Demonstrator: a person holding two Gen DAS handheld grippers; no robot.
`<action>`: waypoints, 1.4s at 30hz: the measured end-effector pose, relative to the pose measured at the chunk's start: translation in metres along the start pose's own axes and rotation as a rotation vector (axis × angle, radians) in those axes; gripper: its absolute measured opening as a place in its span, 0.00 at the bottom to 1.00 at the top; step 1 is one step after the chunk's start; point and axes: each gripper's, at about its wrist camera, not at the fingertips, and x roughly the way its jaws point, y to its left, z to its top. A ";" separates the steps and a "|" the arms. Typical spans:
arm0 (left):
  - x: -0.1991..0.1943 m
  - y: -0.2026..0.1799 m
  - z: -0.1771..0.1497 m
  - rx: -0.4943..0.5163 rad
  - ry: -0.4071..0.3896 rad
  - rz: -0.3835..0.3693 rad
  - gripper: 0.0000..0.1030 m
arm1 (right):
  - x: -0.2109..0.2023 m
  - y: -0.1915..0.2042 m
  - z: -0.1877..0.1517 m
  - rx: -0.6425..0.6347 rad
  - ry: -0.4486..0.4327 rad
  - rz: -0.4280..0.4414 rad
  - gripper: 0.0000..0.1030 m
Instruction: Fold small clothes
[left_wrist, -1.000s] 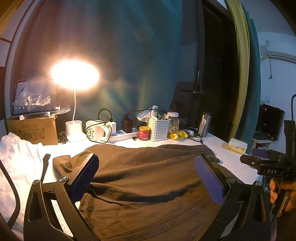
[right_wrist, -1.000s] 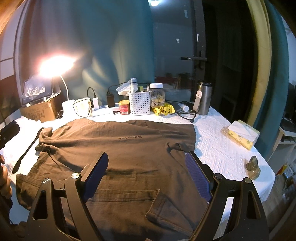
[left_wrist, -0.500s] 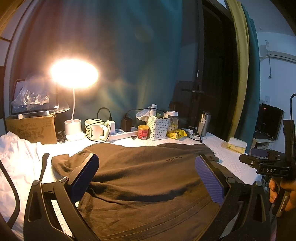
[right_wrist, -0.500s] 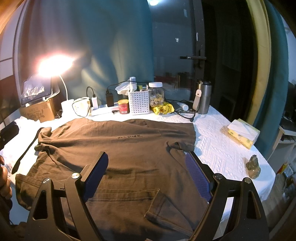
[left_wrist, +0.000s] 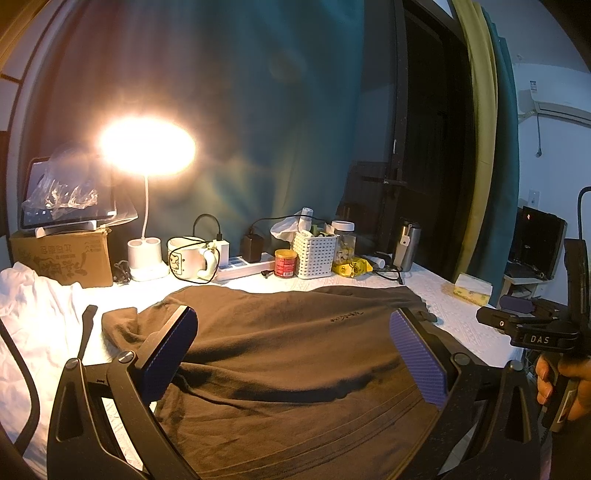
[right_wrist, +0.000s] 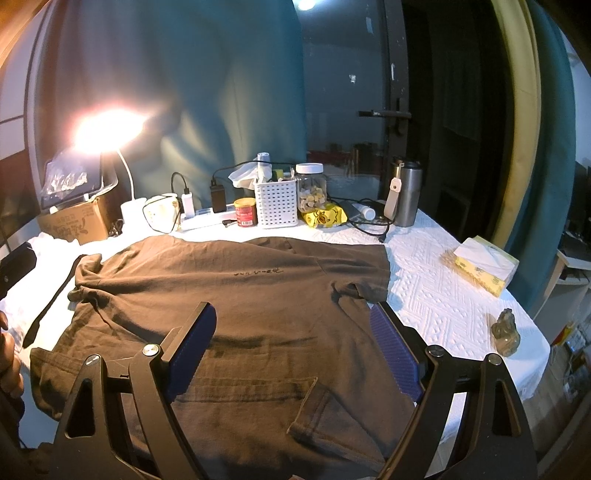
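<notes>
A dark brown T-shirt (left_wrist: 295, 354) (right_wrist: 236, 295) lies spread flat on the white-covered table, collar end toward the far clutter, hem toward me. One hem corner (right_wrist: 310, 402) at the near right is turned over. My left gripper (left_wrist: 293, 332) hovers open above the shirt's near left part with nothing between its blue pads. Over the near right part my right gripper (right_wrist: 291, 328) is open too, empty. In the left wrist view the right gripper's body (left_wrist: 535, 332) shows at the far right, held by a hand (left_wrist: 561, 384).
A white cloth (left_wrist: 33, 317) lies left of the shirt. Along the far edge stand a lit desk lamp (left_wrist: 147, 147), cardboard box (left_wrist: 62, 258), mug (left_wrist: 186, 258), power strip, red can (right_wrist: 246, 212), white basket (right_wrist: 276, 203), jar and steel tumbler (right_wrist: 406, 195). A tissue box (right_wrist: 484, 266) and small figurine (right_wrist: 506, 326) sit right.
Both grippers have risen and pulled back slightly, so the table items sit a little lower in view. The shirt has not moved and both grippers stay open.
</notes>
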 end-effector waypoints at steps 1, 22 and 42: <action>0.000 0.000 0.000 0.000 0.000 0.000 1.00 | 0.000 0.000 -0.001 0.001 0.001 0.001 0.85; 0.040 -0.001 0.015 0.007 0.066 0.019 1.00 | 0.041 -0.023 0.013 0.060 0.059 0.004 0.85; 0.136 -0.022 0.040 0.004 0.214 0.037 1.00 | 0.115 -0.087 0.047 0.112 0.130 -0.017 0.85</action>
